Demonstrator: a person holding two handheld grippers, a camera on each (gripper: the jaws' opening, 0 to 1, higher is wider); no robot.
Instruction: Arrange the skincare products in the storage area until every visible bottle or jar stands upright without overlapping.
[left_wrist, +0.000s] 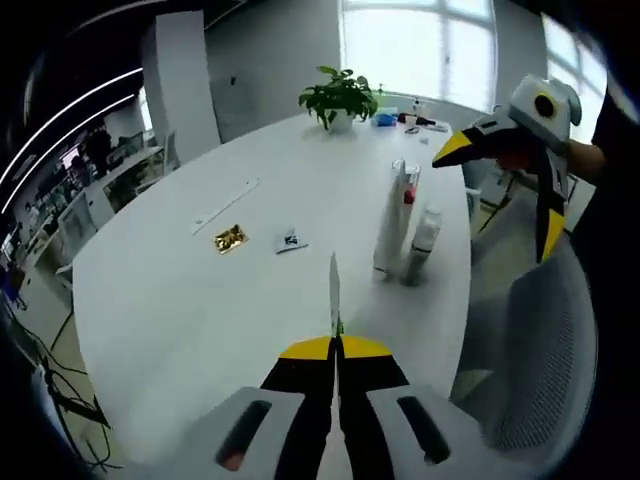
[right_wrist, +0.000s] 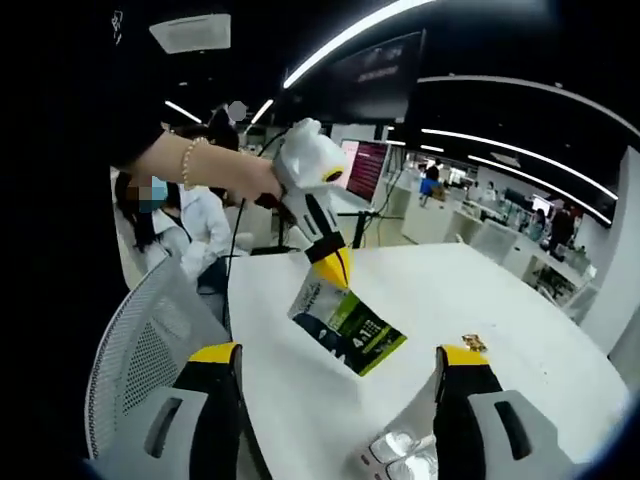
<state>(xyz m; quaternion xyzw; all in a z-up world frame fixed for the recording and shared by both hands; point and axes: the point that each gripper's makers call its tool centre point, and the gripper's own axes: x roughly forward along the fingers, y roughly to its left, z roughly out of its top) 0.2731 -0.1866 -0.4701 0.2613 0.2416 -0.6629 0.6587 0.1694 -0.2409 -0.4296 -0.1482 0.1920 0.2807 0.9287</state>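
Two small packets lie on the white table (left_wrist: 180, 300) in the left gripper view: a gold sachet (left_wrist: 230, 239) to the left and a pale sachet (left_wrist: 290, 241) just to its right, the two near each other but apart. Left of and beyond them lies one long white strip (left_wrist: 226, 205). Further right stand three upright skincare bottles (left_wrist: 400, 225) in a tight cluster near the table's right edge: two tall white tubes, one with a red patch near its top, and one shorter grey bottle just beside them; whether they touch cannot be told. One potted plant (left_wrist: 339, 98) sits at the far end of the table, with a few small items too blurred to name beside it. One mesh chair (left_wrist: 535, 350) stands off the right edge.

One left gripper (left_wrist: 336, 355) rises from the bottom with its jaws pressed together on a thin flat packet (left_wrist: 334, 290), seen edge-on here. In the right gripper view the same packet (right_wrist: 347, 320) hangs face-on from those yellow tips above the table, green, white and dark with printing on it, and a hand (right_wrist: 245, 180) with one beaded bracelet grips that tool.

One right gripper (right_wrist: 338, 365) shows its two jaws spread wide apart with nothing between them; in the left gripper view it (left_wrist: 470, 140) hovers at the upper right, above and beyond the bottles. At the bottom of its own view, clear bottle caps (right_wrist: 395, 452) sit between the jaws' bases.
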